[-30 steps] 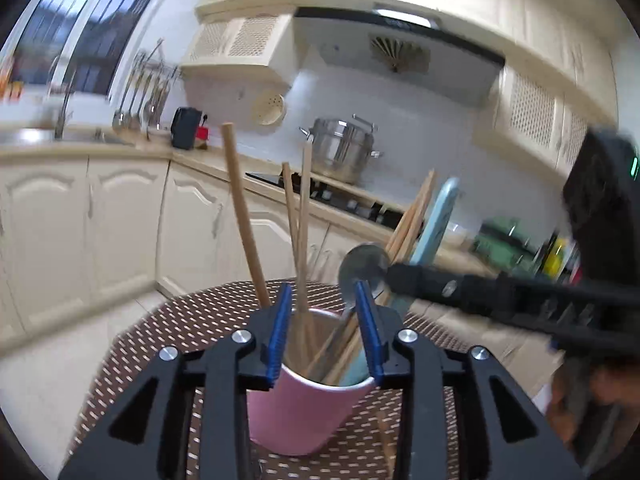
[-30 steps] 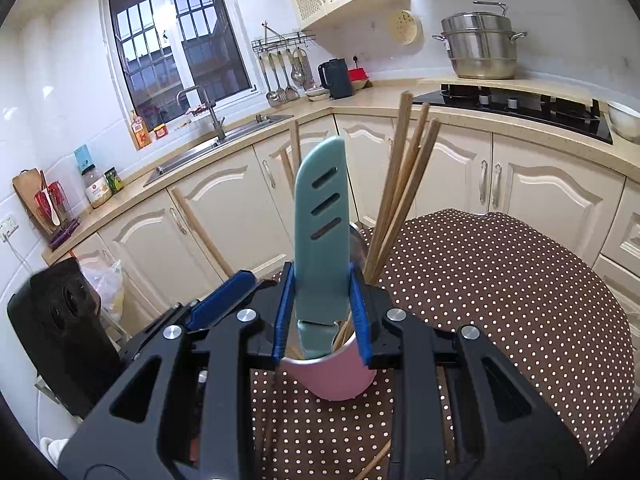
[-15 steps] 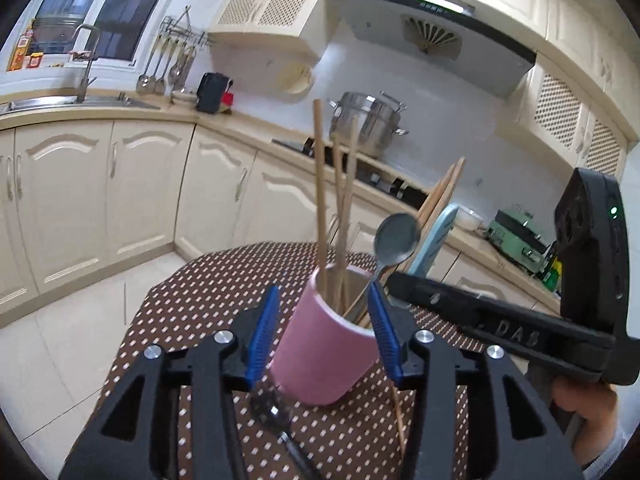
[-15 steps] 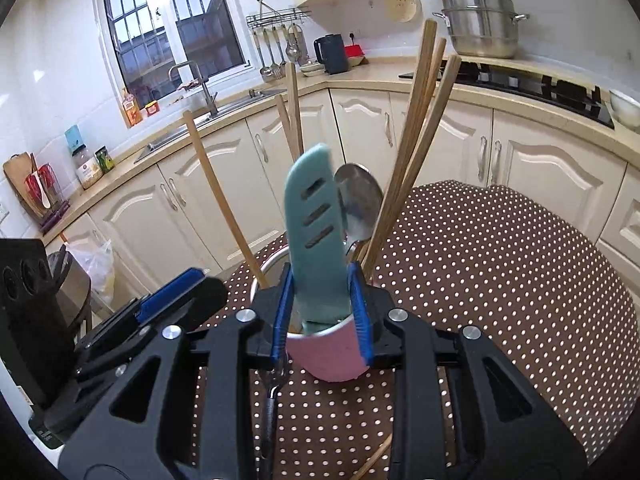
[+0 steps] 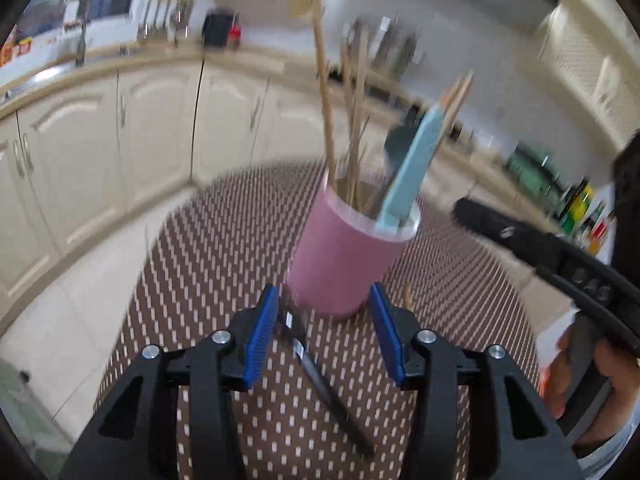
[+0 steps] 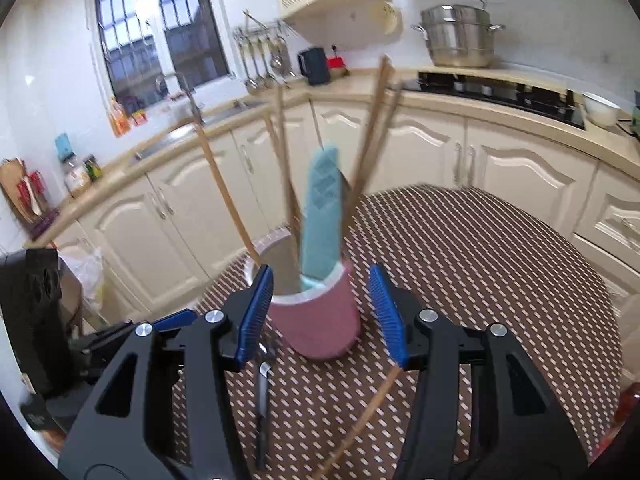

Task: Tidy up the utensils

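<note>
A pink cup stands on the brown dotted table; it also shows in the right wrist view. It holds several wooden chopsticks, a metal spoon and a teal sheathed knife, also seen in the right wrist view. My left gripper is open and empty just in front of the cup. My right gripper is open around the cup's sides, holding nothing. A dark fork lies between the left fingers. A loose chopstick lies on the table.
Cream kitchen cabinets run around the table. A steel pot stands on the hob. The right gripper's body reaches in at the right of the left wrist view. The fork also shows in the right wrist view.
My right gripper has let go of the teal knife, which now stands in the cup, and opened wide. Both grippers have pulled back from the cup.
</note>
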`<move>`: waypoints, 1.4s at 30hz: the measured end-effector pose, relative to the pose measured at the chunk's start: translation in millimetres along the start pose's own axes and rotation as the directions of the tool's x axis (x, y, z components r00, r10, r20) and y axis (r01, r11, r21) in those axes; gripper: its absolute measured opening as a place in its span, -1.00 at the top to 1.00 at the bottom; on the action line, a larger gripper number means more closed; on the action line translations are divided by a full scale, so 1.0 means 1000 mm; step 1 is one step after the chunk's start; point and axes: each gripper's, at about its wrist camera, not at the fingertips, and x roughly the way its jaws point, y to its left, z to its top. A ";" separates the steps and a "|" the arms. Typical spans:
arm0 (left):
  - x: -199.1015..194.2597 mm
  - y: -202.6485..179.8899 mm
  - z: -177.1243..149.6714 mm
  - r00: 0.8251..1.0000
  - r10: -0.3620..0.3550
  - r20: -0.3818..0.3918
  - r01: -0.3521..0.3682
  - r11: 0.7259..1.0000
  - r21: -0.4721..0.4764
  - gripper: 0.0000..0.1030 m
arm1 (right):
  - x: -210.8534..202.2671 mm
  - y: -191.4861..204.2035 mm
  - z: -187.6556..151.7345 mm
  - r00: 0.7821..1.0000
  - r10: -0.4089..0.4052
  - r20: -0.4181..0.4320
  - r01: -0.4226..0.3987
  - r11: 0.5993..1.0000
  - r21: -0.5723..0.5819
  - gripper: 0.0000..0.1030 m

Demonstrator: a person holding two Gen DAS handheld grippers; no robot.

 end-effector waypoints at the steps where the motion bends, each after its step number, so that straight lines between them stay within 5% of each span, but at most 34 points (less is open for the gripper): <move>1: 0.007 0.000 -0.002 0.998 0.013 -0.057 -0.014 1.000 -0.007 0.09 | 0.000 -0.002 -0.002 1.000 -0.012 -0.010 0.012 1.000 0.000 0.02; 10: 0.058 -0.001 -0.019 0.946 0.105 -0.308 -0.114 0.993 -0.011 0.09 | 0.016 -0.031 -0.040 0.978 -0.065 -0.199 0.075 0.996 0.044 0.02; 15: 0.065 -0.007 -0.021 0.934 0.165 -0.318 -0.164 0.986 0.032 0.10 | 0.021 -0.041 -0.052 0.964 -0.054 -0.259 0.073 0.995 0.065 0.02; 18: 0.069 -0.013 -0.021 0.927 0.219 -0.304 -0.203 0.976 0.082 0.41 | 0.029 -0.041 -0.061 0.947 -0.045 -0.318 0.069 0.995 0.068 0.02; 19: 0.069 -0.014 -0.020 0.929 0.214 -0.302 -0.197 0.977 0.085 0.63 | 0.034 -0.041 -0.063 0.937 -0.043 -0.346 0.069 0.996 0.064 0.02; 26: 0.062 -0.005 -0.021 0.944 0.174 -0.280 -0.166 0.985 0.054 0.79 | 0.058 -0.026 -0.074 0.883 -0.026 -0.469 0.046 0.998 0.030 0.06; 33: 0.045 0.004 -0.025 0.962 0.129 -0.242 -0.127 0.992 0.023 0.88 | 0.069 -0.013 -0.073 0.853 -0.106 -0.511 0.090 0.994 -0.056 0.61; 42: 0.027 0.007 -0.029 0.972 0.090 -0.219 -0.089 0.996 0.013 0.93 | 0.061 -0.032 -0.071 0.864 -0.071 -0.499 0.083 0.997 0.001 0.90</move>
